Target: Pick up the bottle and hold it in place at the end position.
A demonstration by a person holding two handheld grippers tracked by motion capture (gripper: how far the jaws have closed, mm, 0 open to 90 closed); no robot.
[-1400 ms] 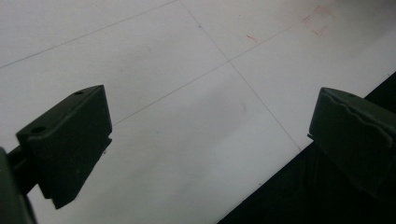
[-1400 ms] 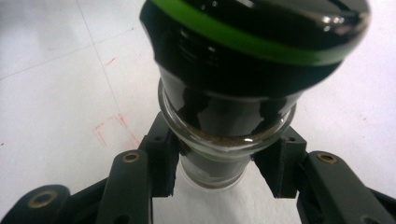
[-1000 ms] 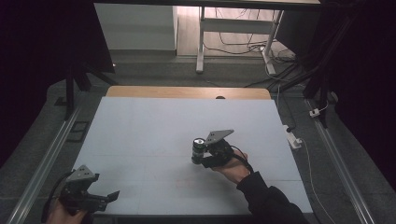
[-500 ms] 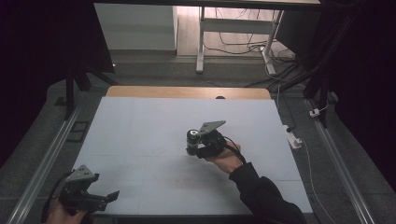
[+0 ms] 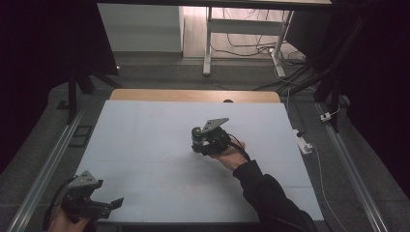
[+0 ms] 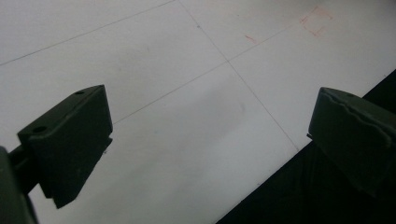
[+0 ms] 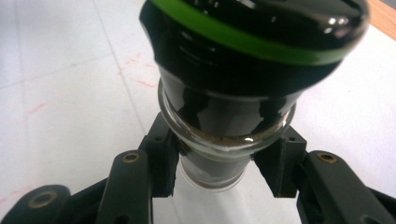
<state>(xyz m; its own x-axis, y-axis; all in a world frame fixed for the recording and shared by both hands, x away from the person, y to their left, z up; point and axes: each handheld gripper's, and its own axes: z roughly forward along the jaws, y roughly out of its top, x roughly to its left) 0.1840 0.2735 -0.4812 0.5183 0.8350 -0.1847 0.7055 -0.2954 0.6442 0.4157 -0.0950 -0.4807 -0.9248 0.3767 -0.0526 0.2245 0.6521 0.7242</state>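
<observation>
A small glass jar with a black cap and a green ring is clamped by its glass body between the jaws of my right gripper. In the high view that right gripper hovers over the middle of the white table top with the jar at its left end. My left gripper rests at the table's near left corner. Its jaws stand wide apart in the left gripper view, with bare white table between them.
The white table top carries thin pencil lines and faint red marks. A wooden strip runs along its far edge. A white power strip with its cable lies off the right side. Metal rails flank the table.
My right gripper has carried the jar left and farther away over the table. The left gripper has stayed in place.
</observation>
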